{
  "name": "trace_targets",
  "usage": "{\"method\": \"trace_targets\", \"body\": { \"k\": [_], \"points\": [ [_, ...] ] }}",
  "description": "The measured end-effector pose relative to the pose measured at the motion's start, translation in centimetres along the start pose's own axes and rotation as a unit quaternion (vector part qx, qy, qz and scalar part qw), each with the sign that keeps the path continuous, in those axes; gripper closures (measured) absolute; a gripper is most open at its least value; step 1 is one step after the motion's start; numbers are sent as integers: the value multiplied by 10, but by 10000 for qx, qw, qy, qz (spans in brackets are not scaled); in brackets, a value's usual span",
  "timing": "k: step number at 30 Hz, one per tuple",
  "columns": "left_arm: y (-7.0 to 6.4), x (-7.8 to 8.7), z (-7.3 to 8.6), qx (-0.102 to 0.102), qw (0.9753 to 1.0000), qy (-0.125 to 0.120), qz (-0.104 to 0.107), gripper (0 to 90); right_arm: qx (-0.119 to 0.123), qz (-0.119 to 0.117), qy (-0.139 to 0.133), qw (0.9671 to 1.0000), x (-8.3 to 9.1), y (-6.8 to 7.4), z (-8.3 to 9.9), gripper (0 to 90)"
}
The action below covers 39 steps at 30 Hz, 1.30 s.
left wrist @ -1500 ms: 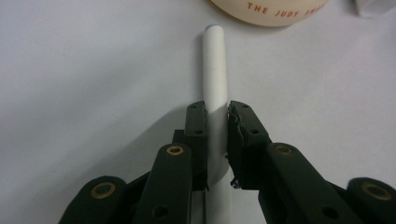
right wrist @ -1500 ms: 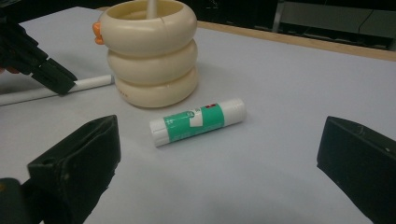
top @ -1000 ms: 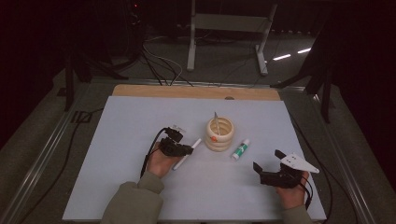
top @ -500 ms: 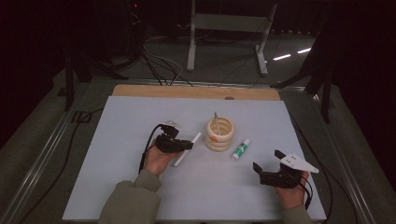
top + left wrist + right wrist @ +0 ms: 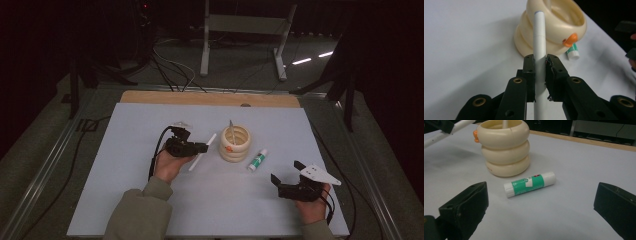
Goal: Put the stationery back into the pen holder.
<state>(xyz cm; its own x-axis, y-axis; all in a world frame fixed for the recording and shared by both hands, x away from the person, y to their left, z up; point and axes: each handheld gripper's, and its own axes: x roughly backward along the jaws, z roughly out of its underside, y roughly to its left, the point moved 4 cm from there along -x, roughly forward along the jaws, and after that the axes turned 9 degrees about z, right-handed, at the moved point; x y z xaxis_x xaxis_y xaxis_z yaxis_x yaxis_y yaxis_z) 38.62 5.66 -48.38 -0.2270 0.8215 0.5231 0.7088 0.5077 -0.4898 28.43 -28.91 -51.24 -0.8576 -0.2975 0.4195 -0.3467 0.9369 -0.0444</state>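
Dark floor with cables and a metal stand surrounds our pale table (image 5: 125, 200), wooden along its far edge. At centre frame of the high view, our left gripper (image 5: 200, 147) clamps a white pen (image 5: 202, 152) just left of the cream ringed holder (image 5: 235, 143). Our left gripper view reveals an orange knob (image 5: 570, 40) on that holder. Our right gripper (image 5: 541, 212), lower right, gapes wide before a green glue stick (image 5: 530, 184).

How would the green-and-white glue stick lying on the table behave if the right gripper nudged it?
The green-and-white glue stick is a round cylinder lying on its side, so it would probably roll. It looks rigid, smooth and likely light, so it may slip between the open right gripper jaws.
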Motion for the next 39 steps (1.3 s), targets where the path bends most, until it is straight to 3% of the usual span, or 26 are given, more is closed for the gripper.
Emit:
{"method": "trace_targets", "body": {
  "k": [14, 39],
  "points": [
    [-7, 4, -24, -54, 9991, -365, 216, 792, -8, 8, 10, 10000, 0, 0, 0, 0],
    [-12, -1, -58, -36, 9967, -665, 470, 792, -5, 4, 32, 10000, 0, 0, 1, 0]
  ]
}}
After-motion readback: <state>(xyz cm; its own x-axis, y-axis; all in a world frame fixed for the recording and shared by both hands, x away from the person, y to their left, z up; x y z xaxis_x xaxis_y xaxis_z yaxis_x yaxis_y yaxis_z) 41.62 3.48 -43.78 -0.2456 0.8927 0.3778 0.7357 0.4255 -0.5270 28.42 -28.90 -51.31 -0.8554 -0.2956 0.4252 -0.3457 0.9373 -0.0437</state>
